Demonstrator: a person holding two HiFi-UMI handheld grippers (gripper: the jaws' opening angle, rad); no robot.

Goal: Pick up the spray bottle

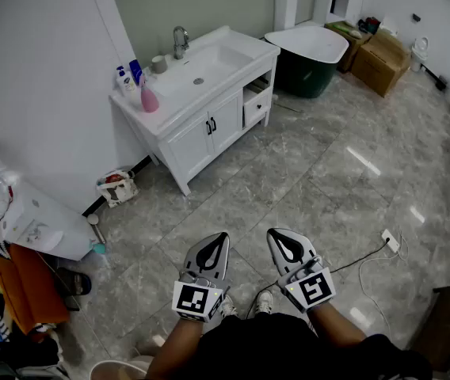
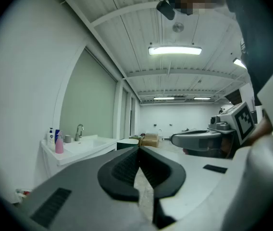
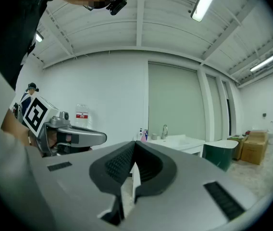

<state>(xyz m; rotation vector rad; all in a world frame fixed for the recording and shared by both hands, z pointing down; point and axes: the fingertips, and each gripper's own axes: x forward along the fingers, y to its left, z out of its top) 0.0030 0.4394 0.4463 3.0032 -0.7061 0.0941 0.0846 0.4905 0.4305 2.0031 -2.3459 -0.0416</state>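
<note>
One grey marbled tile floor (image 1: 328, 180) under both grippers. One white two-door vanity cabinet with a sunken basin (image 1: 209, 125), ahead and left of the grippers, well apart. One white-rimmed dark green tub (image 1: 308, 54) further ahead, beyond the right gripper. One white water dispenser with a clear jug (image 1: 35, 224), off to the left of the left gripper. Two brown cardboard boxes (image 1: 379, 58) far ahead on the right. Two grey grippers with marker cubes, side by side, pointing level: left gripper (image 1: 219, 242) (image 2: 137, 150) clenched with nothing gripped, right gripper (image 1: 277, 237) (image 3: 134, 146) likewise clenched and empty. Three bottles at the vanity's left end: one pink spray bottle with a white head (image 1: 149, 99), untouched, far ahead-left of both grippers; one white pump bottle (image 1: 122, 79); one blue bottle (image 1: 135, 71). One chrome faucet (image 1: 180, 42). One grey cup (image 1: 159, 64).
</note>
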